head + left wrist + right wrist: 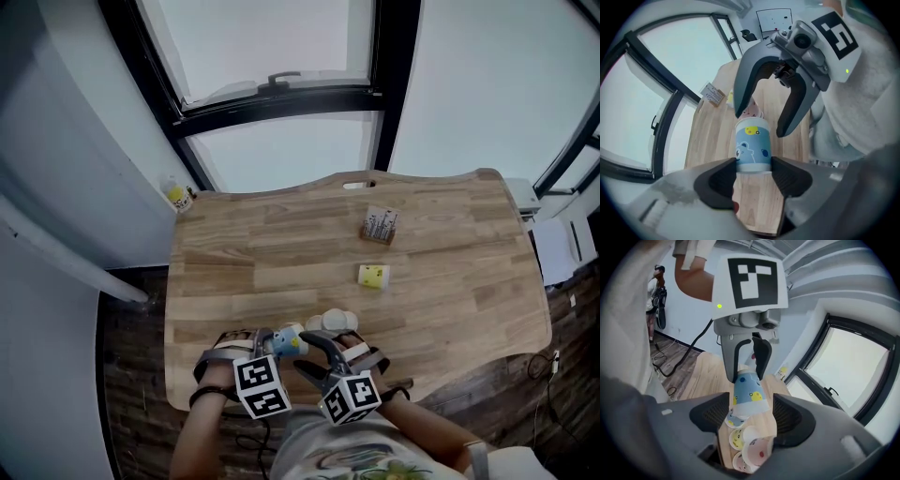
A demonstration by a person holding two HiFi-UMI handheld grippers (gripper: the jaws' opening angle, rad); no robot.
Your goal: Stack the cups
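Left gripper (pixel 753 165): clenched on a tapered light blue cup (pixel 753 145) with white bands and a cartoon bear print, both pads pressed against its narrow end. The blue cup is held tilted over the near edge of the pale wooden table (pixel 281 244), between the two grippers. Right gripper (pixel 752 404): jaws spread to either side of the cup's wide end, with a thin gap showing at each pad, so it is not gripping. Close by, a cluster of small white cups (pixel 757 453) with yellow and pink prints sits on the table near its front edge. Farther back on the tabletop, well apart from the cups, lie a small yellow block (pixel 373 276) and a small printed card box (pixel 379 225).
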